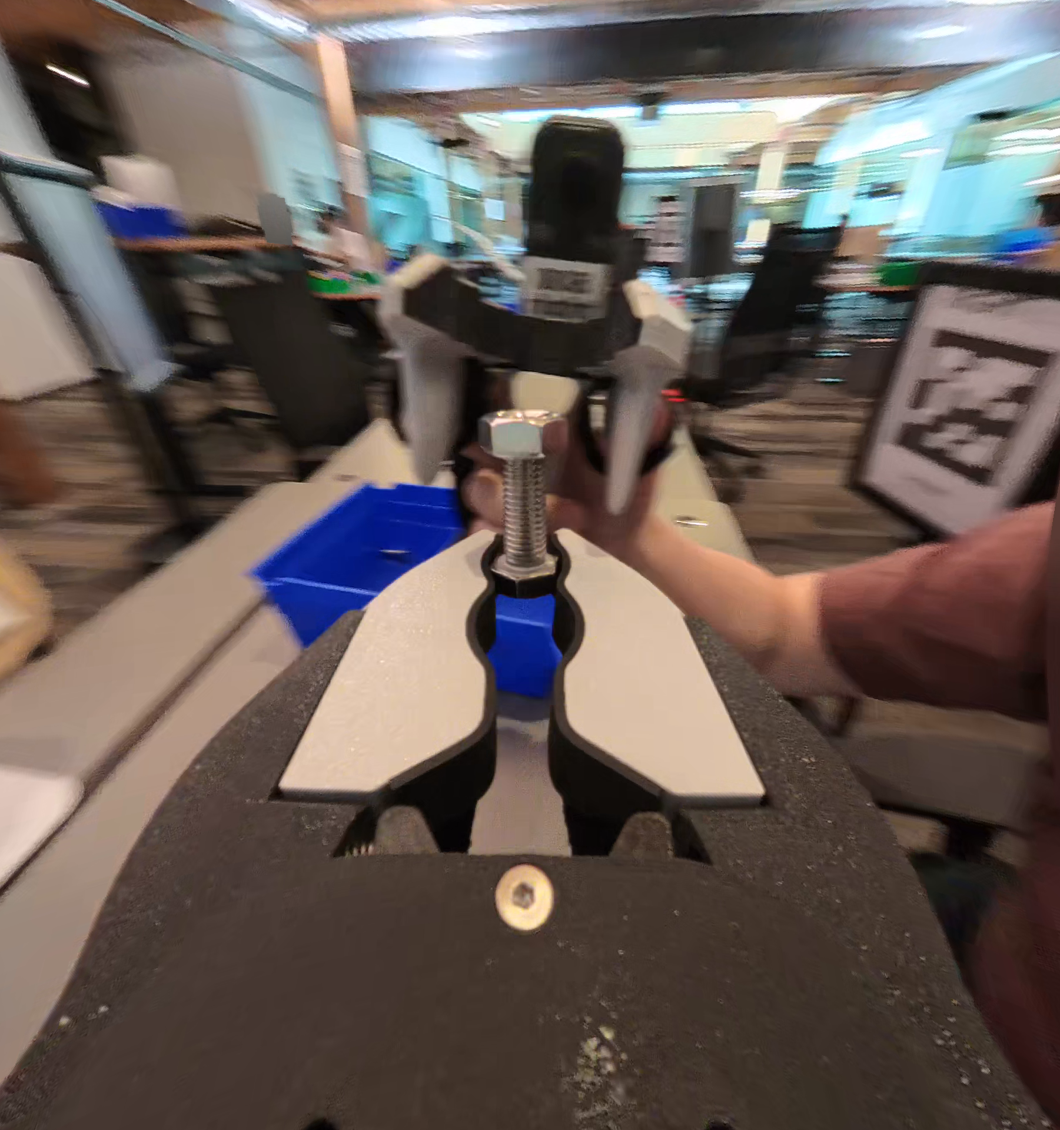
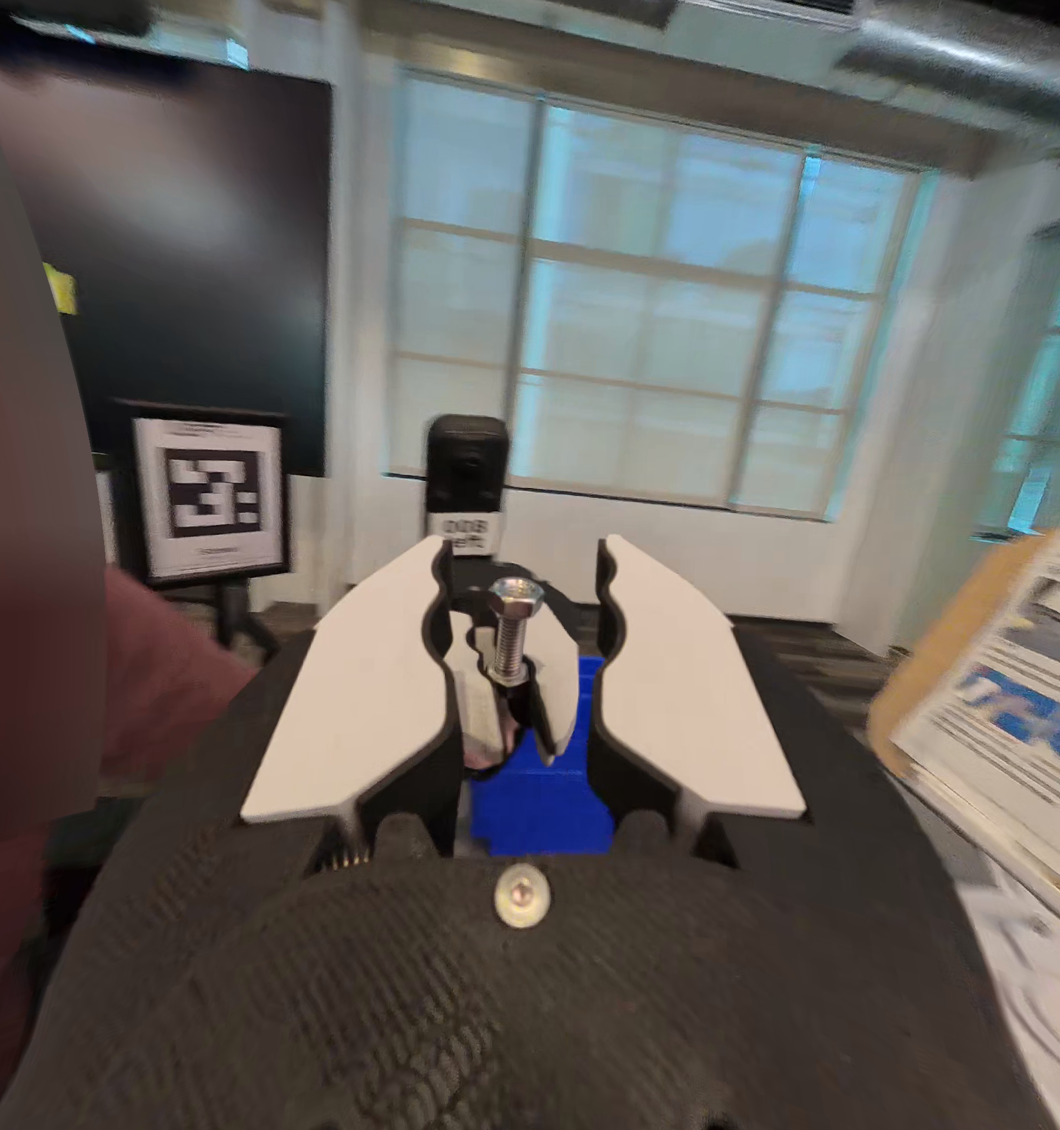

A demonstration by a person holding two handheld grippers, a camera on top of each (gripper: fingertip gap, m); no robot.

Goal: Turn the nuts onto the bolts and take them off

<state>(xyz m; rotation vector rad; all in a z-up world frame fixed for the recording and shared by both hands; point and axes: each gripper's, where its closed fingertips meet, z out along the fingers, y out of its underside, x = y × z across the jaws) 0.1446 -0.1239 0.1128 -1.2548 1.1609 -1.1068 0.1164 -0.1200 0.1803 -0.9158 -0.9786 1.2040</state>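
One bolt (image 1: 520,489), one nut (image 1: 524,578), two claws, one blue bin (image 1: 356,562). Bolt upright, hex head on top, silver thread bare between head and nut. Nut dark, seated low on the thread, pinched between the tips of the left claw (image 1: 524,568). White fingers (image 1: 411,660) of that claw drawn close together, a narrow gap left behind the nut, blue showing through it.

Right claw (image 1: 524,489) facing the left one from beyond the bolt, tilted downward, spread wide, one pale finger either side of the bolt head and touching neither head nor thread. Gripped from below by a bare hand (image 1: 582,495), forearm reaching in from the right out of a dark red sleeve (image 1: 943,611).

From the right wrist view: same bolt (image 2: 511,630) standing between the spread white fingers (image 2: 368,679) of the right claw (image 2: 524,550), well clear of both. Left claw (image 2: 518,679) beyond and lower, tips closed on the nut (image 2: 511,677) at the base of the thread. Blue bin (image 2: 539,807) directly beneath, seen through the gap.

Bin resting on a grey surface (image 1: 148,660), open top, something small inside, too blurred to name. One framed black-and-white marker board (image 2: 209,495) on a stand at the room's edge. Background smeared with motion blur.
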